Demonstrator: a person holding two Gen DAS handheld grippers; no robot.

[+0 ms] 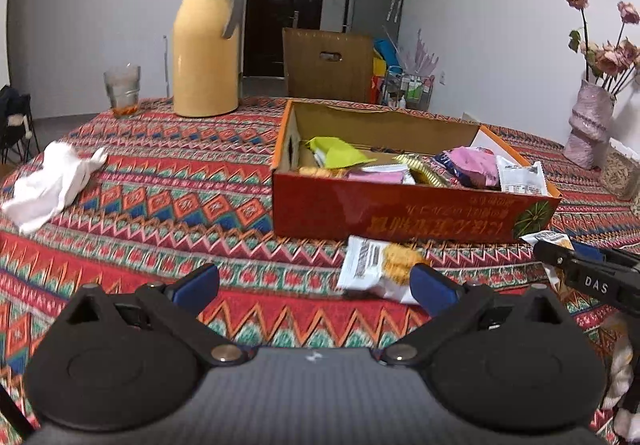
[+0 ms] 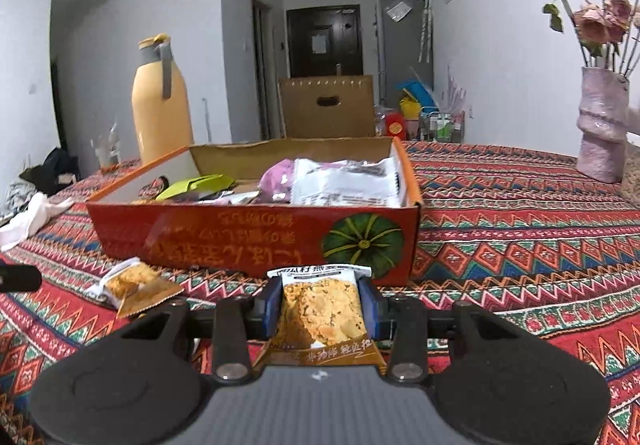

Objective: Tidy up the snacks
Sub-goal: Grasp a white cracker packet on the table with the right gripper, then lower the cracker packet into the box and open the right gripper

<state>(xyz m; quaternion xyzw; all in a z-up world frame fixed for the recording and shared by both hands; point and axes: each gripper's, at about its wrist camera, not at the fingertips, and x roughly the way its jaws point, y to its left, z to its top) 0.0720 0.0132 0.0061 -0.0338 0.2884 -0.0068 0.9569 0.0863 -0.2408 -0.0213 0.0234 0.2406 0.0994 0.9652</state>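
Snack (image 2: 323, 311) | we are clamping it in right gripper (image 2: 322, 307), box (image 2: 256, 233) just ahead for dropping | left gripper (image 1: 316, 285) spread wide, second packet (image 1: 380, 269) beside its right finger.

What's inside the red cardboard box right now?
The red cardboard box holds a yellow-green packet, a pink-purple packet and a white printed packet. Anything beneath them is covered.

Snack packets (image 1: 472, 165) in the box (image 1: 400, 213), flask (image 1: 206, 45) behind-left.
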